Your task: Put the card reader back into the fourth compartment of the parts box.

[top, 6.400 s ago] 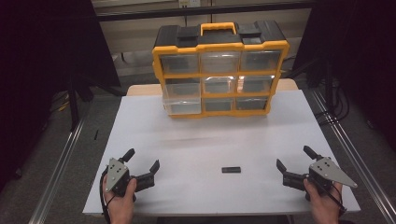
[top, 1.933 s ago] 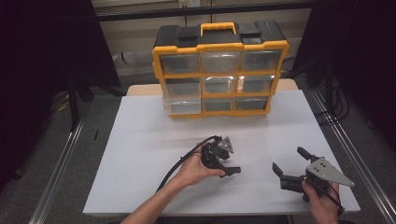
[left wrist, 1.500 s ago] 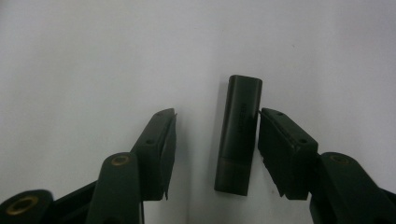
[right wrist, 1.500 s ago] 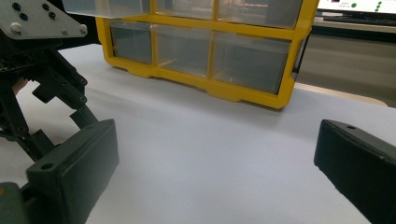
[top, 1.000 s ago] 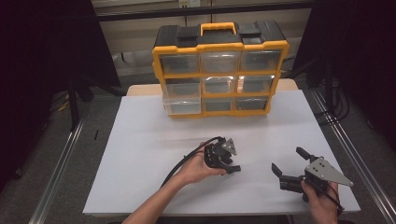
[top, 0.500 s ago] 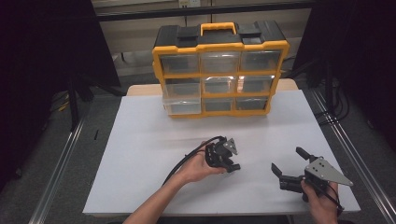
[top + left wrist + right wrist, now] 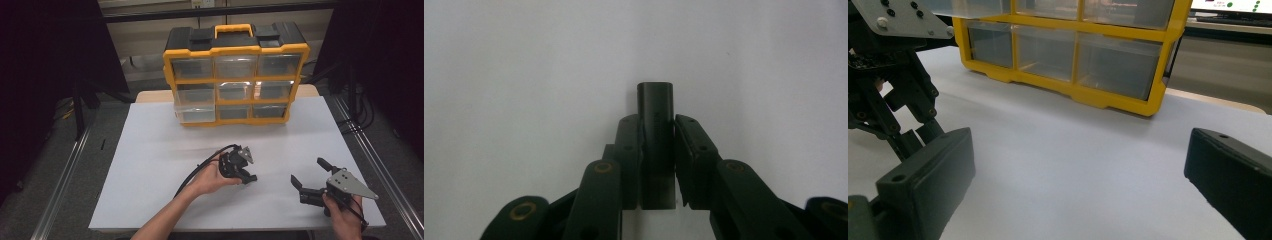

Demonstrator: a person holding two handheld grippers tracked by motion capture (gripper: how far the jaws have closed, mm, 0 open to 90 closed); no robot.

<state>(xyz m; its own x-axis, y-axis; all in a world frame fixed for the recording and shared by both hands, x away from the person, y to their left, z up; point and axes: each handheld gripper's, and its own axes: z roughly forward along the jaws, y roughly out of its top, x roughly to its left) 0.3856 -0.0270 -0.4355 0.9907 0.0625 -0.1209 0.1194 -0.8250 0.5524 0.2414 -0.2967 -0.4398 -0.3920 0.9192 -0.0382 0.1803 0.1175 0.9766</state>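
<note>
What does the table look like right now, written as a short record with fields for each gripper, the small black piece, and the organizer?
left gripper: near the table's middle, its fingers closed on the small black piece
small black piece: dark, oblong, held between the fingers, one end sticking out past them
right gripper: toward the right front of the table, open, holding nothing
organizer: yellow and black, clear drawers, handle on top, at the table's far edge; lower left drawer pulled out a little
table: white surface
</note>
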